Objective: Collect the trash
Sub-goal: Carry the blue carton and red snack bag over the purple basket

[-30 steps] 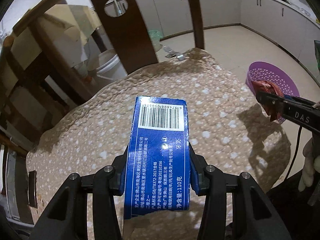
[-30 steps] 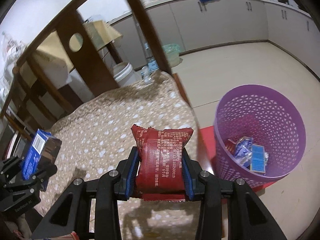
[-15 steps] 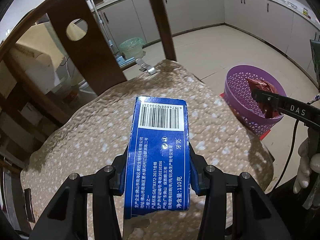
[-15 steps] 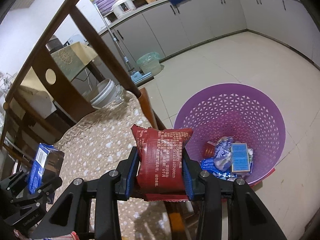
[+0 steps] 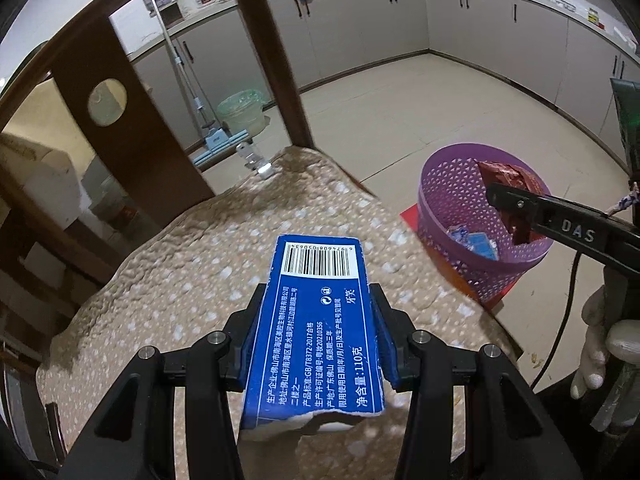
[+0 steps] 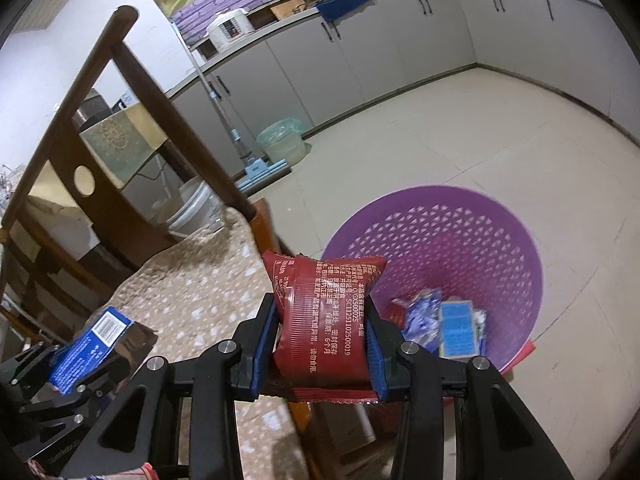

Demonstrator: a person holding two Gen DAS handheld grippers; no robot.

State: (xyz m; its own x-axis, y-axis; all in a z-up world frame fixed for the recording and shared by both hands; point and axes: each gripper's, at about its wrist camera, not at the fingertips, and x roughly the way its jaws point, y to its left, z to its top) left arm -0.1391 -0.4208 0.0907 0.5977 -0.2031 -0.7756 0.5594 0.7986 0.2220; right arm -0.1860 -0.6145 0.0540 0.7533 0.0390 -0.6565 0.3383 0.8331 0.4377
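My left gripper [image 5: 316, 332] is shut on a blue box [image 5: 316, 320] with a barcode, held over the spotted beige chair cushion [image 5: 192, 280]. My right gripper [image 6: 322, 334] is shut on a red snack packet [image 6: 324, 316], held just left of the purple basket [image 6: 452, 240] on the floor. In the left wrist view the right gripper [image 5: 516, 208] and its red packet [image 5: 508, 176] hang over the purple basket [image 5: 444, 208]. In the right wrist view the left gripper [image 6: 76, 364] with the blue box [image 6: 88, 344] shows at the lower left. Several blue wrappers [image 6: 452, 324] lie in the basket.
A dark wooden chair back [image 5: 132, 120] rises behind the cushion. A gloved hand [image 5: 600, 344] holds the right gripper's handle. A mop [image 6: 240, 140] and a pale green bucket [image 6: 282, 142] stand by the grey cabinets [image 6: 400, 40]. Tiled floor [image 6: 520, 140] lies beyond the basket.
Both grippers have swung right, carrying the box and the packet. The basket now sits closer and more central in both views; the red packet has come up to the basket.
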